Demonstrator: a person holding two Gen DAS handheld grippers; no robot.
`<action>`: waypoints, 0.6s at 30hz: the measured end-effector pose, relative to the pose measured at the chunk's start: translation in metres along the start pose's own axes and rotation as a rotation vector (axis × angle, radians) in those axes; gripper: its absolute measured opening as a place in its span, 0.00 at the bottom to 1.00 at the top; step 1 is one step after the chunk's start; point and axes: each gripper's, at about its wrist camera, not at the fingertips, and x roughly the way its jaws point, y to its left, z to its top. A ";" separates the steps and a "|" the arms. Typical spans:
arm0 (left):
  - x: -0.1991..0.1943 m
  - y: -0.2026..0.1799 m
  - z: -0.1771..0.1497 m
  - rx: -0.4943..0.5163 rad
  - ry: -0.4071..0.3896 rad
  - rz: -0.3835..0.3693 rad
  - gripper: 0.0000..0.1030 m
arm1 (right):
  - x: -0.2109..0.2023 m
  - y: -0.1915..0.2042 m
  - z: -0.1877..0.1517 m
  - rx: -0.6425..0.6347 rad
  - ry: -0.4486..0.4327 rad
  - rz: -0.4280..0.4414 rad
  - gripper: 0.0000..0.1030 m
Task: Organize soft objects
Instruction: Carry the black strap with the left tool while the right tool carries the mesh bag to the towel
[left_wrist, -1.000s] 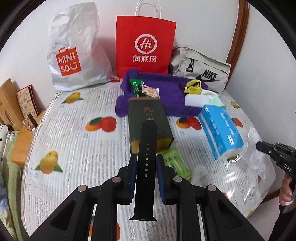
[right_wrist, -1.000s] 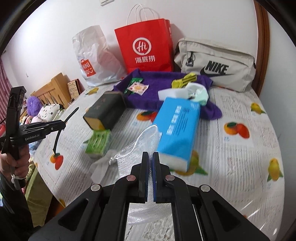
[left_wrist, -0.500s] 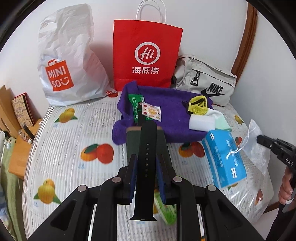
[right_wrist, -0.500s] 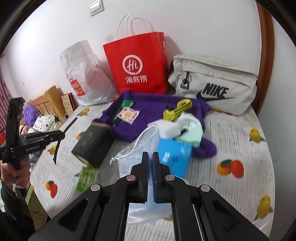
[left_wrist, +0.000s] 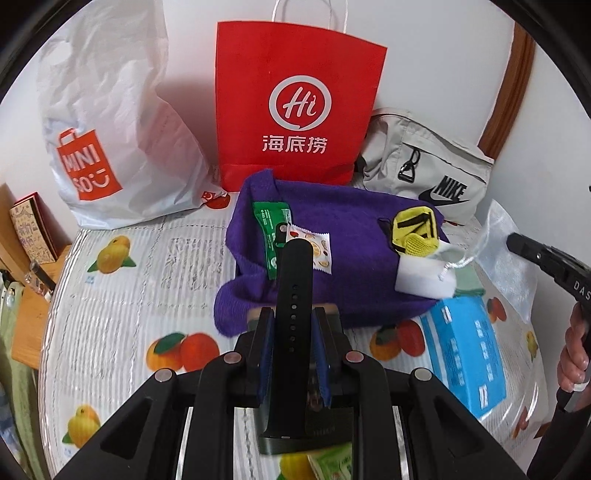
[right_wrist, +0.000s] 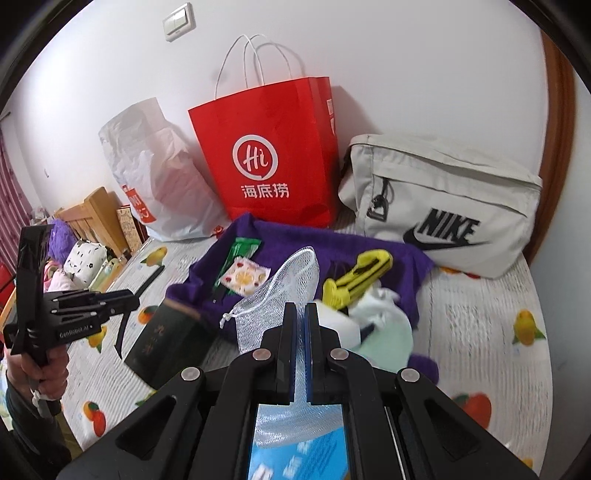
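The black strap (left_wrist: 291, 332) hides most of the dark green box (left_wrist: 332, 321) behind it. The blue tissue pack (right_wrist: 295, 454) shows only as a blurred sliver between the right gripper's arms. The pale green cloth (right_wrist: 388, 336) is smeared with blur.

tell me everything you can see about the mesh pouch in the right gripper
The mesh pouch is a small, see-through white net bag, soft and limp. A white drawstring with a knotted end dangles near its gathered mouth. The right gripper is shut on its lower part, so it hangs in the air, mouth up and leaning away, above the purple towel and the blue tissue pack. Nothing but the gripper's pads seems to touch it. It looks empty.
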 end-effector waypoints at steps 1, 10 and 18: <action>0.003 0.000 0.003 0.002 0.003 -0.002 0.19 | 0.006 -0.001 0.005 0.004 0.006 0.006 0.04; 0.037 -0.005 0.033 0.003 0.026 -0.020 0.19 | 0.063 -0.006 0.042 0.008 0.049 0.029 0.04; 0.059 -0.001 0.049 -0.007 0.042 -0.002 0.19 | 0.122 -0.011 0.051 0.024 0.131 0.047 0.04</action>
